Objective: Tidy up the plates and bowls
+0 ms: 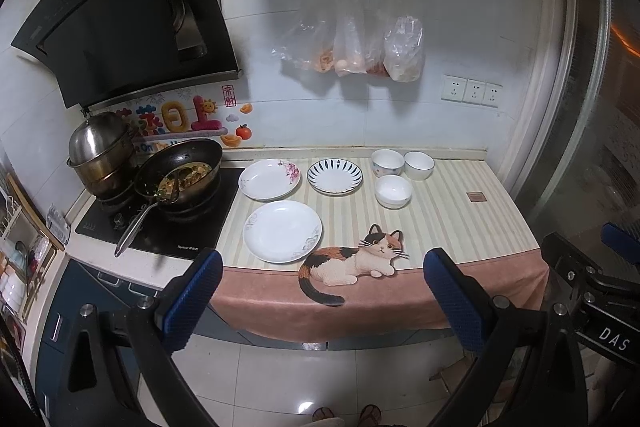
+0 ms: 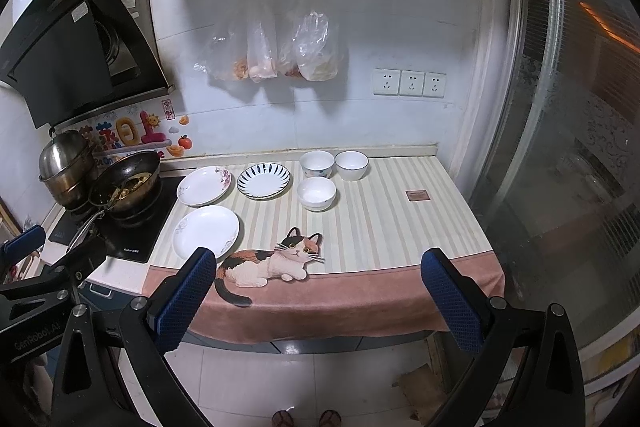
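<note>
both grippers hang short of the counter edge, left gripper (image 1: 322, 267) and right gripper (image 2: 318, 265) spread wide, holding nothing. blue ribbed pads (image 1: 192, 301). on the striped mat (image 1: 460, 223): three glazed plates, plain white plate (image 1: 282, 231) nearest, floral plate (image 1: 269, 179) and blue-rayed plate (image 1: 335, 176) behind; three small white bowls (image 1: 394, 190) clustered right. risks, as judged: slick thin rims could slip from the pads; the loose cloth may drag; the wok (image 1: 180, 173) of food sits just beside the plates.
</note>
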`<state>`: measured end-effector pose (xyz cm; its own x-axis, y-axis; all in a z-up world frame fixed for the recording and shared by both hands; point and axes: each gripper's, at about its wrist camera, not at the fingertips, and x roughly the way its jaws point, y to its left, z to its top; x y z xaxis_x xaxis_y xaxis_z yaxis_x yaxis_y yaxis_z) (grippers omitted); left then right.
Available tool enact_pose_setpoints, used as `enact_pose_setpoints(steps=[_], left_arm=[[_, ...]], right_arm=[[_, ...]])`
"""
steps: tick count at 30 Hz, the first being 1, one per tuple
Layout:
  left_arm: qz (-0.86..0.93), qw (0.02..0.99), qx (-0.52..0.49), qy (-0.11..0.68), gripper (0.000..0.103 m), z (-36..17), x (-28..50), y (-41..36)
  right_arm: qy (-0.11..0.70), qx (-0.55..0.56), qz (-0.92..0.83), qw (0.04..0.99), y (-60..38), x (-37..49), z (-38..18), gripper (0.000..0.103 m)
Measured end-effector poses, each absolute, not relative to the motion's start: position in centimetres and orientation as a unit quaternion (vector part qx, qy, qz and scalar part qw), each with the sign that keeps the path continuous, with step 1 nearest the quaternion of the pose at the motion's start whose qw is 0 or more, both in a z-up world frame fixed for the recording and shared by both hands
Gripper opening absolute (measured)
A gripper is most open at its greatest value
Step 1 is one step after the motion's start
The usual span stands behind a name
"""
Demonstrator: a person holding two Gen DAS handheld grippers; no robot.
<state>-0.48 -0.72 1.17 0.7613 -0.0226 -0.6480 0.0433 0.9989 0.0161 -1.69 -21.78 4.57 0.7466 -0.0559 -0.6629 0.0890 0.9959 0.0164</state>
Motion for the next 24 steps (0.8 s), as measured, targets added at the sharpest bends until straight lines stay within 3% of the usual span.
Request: enact_pose_setpoints(steps=[24], left_arm=[[-0.017,0.94,0.01,0.342,0.103,1.1,-0.4,0.3]], right_arm=[[0.352,0.025,-0.039,0.935,-20.9,-1.6,4.3,0.103]])
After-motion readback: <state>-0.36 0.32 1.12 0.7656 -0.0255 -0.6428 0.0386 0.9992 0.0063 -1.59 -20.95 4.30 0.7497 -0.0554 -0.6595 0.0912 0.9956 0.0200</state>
